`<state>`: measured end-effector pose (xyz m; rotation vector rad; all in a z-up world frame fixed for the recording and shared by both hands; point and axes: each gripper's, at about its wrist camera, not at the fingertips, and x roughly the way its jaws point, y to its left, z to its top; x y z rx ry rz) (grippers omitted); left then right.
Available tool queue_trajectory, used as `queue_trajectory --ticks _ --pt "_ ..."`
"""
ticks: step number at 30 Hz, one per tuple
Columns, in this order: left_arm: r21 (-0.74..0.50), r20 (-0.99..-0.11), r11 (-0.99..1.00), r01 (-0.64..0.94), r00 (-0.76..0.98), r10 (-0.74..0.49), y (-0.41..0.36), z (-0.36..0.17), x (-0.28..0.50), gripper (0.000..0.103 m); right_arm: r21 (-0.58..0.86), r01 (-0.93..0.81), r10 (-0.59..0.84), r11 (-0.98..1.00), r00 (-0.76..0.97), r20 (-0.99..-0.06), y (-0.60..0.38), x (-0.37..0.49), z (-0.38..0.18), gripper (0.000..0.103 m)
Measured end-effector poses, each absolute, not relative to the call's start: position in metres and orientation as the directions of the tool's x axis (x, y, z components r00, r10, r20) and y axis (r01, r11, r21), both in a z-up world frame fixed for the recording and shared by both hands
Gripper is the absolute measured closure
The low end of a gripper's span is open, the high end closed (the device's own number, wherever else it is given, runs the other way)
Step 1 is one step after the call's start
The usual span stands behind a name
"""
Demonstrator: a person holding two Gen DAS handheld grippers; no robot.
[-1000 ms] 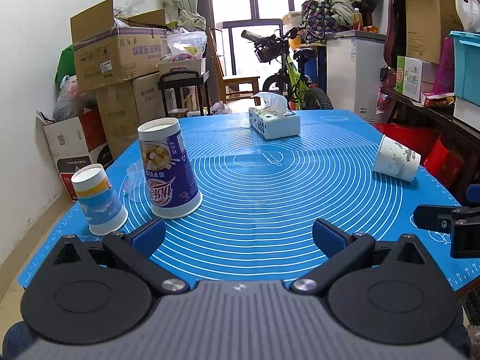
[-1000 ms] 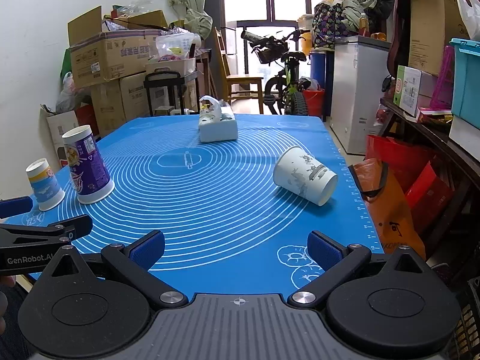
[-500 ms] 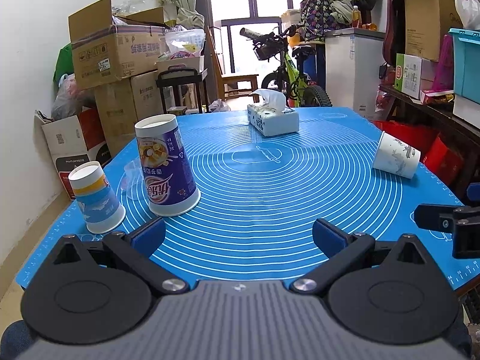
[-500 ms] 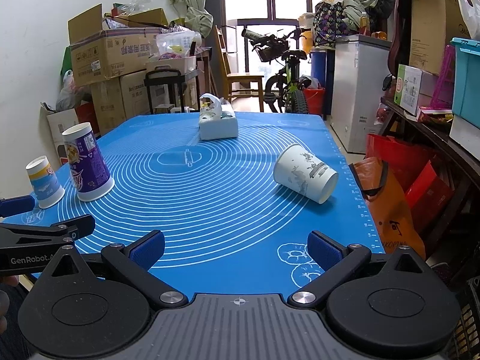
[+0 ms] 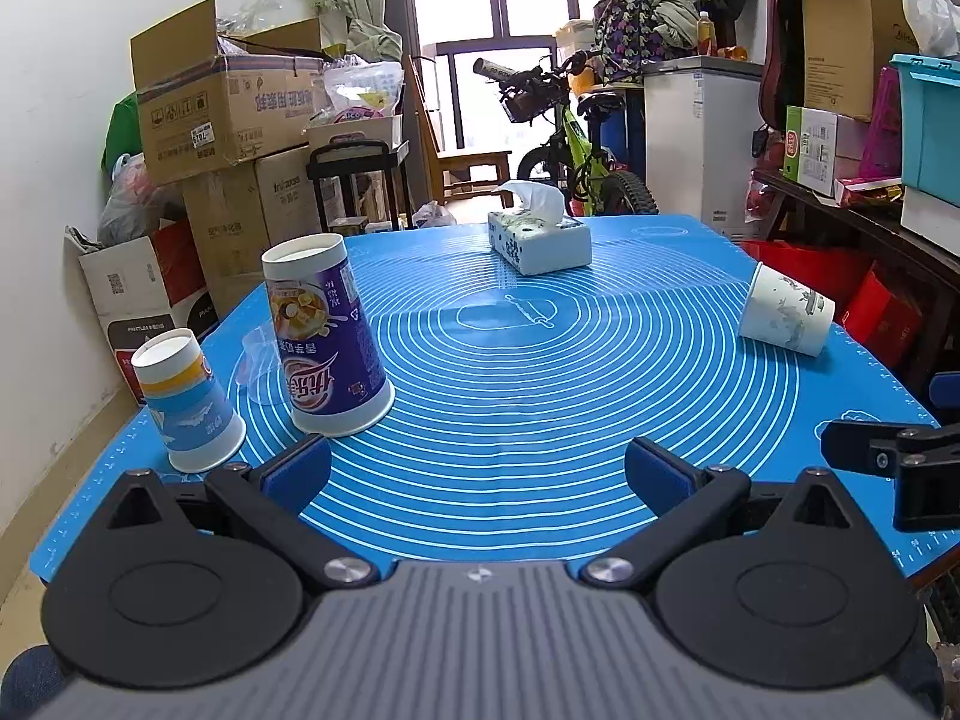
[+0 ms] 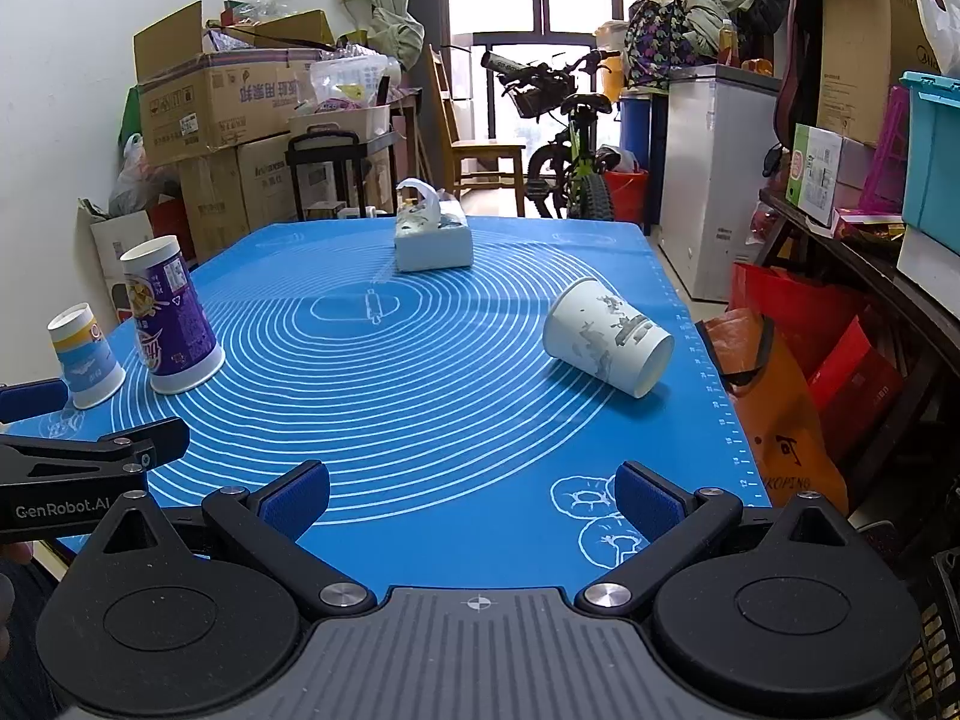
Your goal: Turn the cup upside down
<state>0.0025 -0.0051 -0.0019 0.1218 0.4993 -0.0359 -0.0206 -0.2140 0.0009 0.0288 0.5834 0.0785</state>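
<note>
White paper cup (image 6: 607, 343) on its side on blue silicone mat (image 6: 456, 396); left gripper (image 5: 477, 474), right gripper (image 6: 474, 495) both spread wide, empty.

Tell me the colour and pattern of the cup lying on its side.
The tipped cup is white with a grey, ink-like print; the right wrist view shows it best.

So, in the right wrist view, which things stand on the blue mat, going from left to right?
Small blue-and-white paper cup with yellow band → tall purple paper cup → white tissue box → white paper cup lying on its side.
</note>
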Motion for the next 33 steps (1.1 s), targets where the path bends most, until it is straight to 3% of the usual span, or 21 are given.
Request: queue_trajectory --ticks 33 --pt "0.126 -0.463 0.988 0.087 0.886 -0.019 -0.0102 0.002 0.0013 0.0 0.05 -0.066 0.083 0.997 0.831 -0.55 -0.2144 -0.0207 0.0009 0.002"
